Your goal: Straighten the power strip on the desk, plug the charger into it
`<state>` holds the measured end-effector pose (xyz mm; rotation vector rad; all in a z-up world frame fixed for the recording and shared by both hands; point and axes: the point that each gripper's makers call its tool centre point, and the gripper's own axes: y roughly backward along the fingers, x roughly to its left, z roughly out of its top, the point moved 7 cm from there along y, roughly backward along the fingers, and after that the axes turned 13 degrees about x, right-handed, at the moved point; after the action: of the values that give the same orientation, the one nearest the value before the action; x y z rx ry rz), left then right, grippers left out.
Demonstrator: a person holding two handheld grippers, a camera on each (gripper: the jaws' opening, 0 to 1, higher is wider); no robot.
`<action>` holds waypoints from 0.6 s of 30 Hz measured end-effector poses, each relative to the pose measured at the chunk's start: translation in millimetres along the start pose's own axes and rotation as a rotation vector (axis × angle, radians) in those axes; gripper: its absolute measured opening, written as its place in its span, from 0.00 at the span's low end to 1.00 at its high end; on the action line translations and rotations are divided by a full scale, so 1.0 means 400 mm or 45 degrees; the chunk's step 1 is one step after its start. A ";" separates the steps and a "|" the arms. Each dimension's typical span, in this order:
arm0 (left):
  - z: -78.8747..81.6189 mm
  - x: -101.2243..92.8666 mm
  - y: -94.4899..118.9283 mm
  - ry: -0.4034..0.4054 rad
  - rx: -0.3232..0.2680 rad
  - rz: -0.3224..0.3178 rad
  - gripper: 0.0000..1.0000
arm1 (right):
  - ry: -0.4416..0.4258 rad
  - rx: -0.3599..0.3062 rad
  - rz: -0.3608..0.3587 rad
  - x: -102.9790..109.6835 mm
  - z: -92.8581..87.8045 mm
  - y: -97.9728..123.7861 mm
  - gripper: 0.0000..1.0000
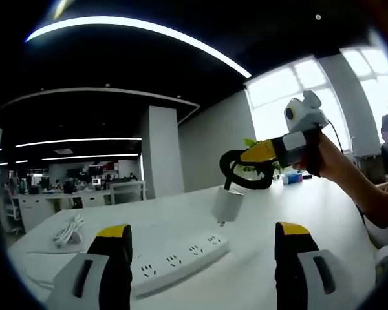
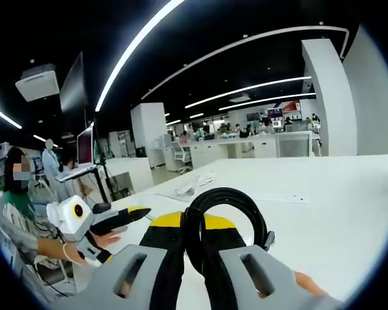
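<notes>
While left tongs gape over the white desk, right tongs pinch cable.

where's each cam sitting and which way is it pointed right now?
Left gripper view: rides the left gripper, looks over the desk at the power strip and hanging charger; its own jaws stand apart; a forearm shows.
Right gripper view: rides the right gripper, looks across the desk at the office; its jaws pinch the black cable.
Shared: each shows the other gripper.

Right gripper closed on looped black cable, left gripper nearby, white desk
</notes>
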<state>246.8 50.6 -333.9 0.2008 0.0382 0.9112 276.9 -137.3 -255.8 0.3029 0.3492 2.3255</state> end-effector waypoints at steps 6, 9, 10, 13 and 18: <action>0.008 0.001 -0.009 0.001 -0.011 0.010 0.93 | -0.002 -0.001 -0.001 -0.005 0.003 -0.001 0.06; 0.014 -0.001 -0.017 -0.001 -0.017 0.011 0.93 | -0.006 -0.005 0.001 -0.003 0.003 -0.002 0.06; 0.017 -0.002 -0.021 -0.001 -0.021 0.010 0.93 | -0.007 -0.006 0.002 -0.003 0.003 -0.003 0.06; 0.023 -0.005 -0.033 -0.002 -0.033 0.008 0.93 | -0.009 -0.008 0.003 -0.002 0.003 -0.005 0.06; 0.023 -0.017 -0.051 -0.015 -0.029 -0.003 0.93 | -0.009 -0.006 0.008 -0.002 0.001 -0.010 0.06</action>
<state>259.6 31.5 -329.2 0.1846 0.0173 0.9081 280.0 -135.2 -256.9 0.3105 0.3400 2.3301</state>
